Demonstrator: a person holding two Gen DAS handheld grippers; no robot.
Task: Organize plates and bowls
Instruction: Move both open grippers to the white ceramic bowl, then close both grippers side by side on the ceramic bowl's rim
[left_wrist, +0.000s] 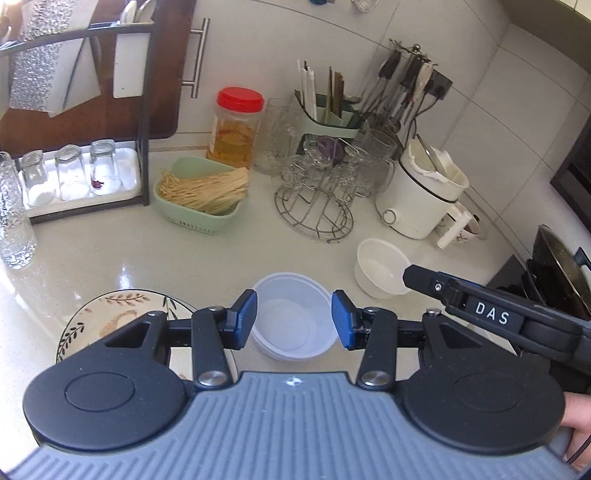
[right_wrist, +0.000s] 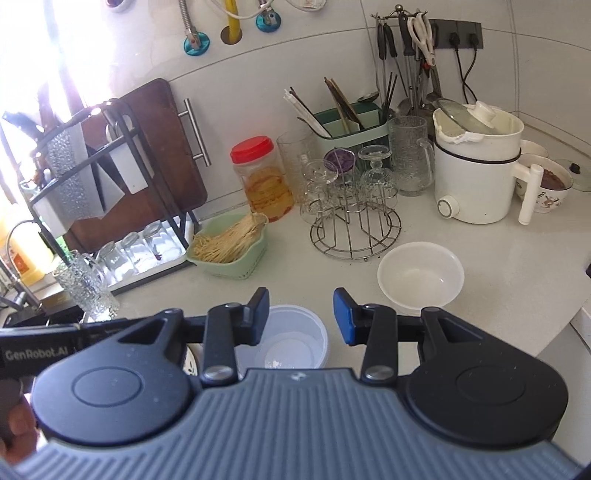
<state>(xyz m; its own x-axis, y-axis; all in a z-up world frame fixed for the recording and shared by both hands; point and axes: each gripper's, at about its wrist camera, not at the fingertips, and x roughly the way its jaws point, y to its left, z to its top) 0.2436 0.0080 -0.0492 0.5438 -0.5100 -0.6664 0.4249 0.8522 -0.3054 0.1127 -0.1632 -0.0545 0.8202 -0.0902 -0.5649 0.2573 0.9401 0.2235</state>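
Observation:
A translucent plastic bowl (left_wrist: 293, 319) stands on the white counter just beyond my open, empty left gripper (left_wrist: 294, 319). It also shows in the right wrist view (right_wrist: 291, 341). A white bowl (left_wrist: 380, 271) stands to its right, also in the right wrist view (right_wrist: 420, 275). A leaf-patterned plate (left_wrist: 110, 317) lies at the left, partly hidden under my left gripper. My right gripper (right_wrist: 301, 319) is open and empty, above the counter between the two bowls. Its body (left_wrist: 491, 314) reaches in from the right beside the white bowl.
A green basket of noodles (left_wrist: 201, 190), a wire glass rack (left_wrist: 316, 192), a red-lidded jar (left_wrist: 236, 127), a white electric pot (left_wrist: 421, 195) and a utensil holder (left_wrist: 328, 114) line the back. A black rack with glasses (left_wrist: 70, 173) stands left. A stove with a pan (left_wrist: 561, 266) is right.

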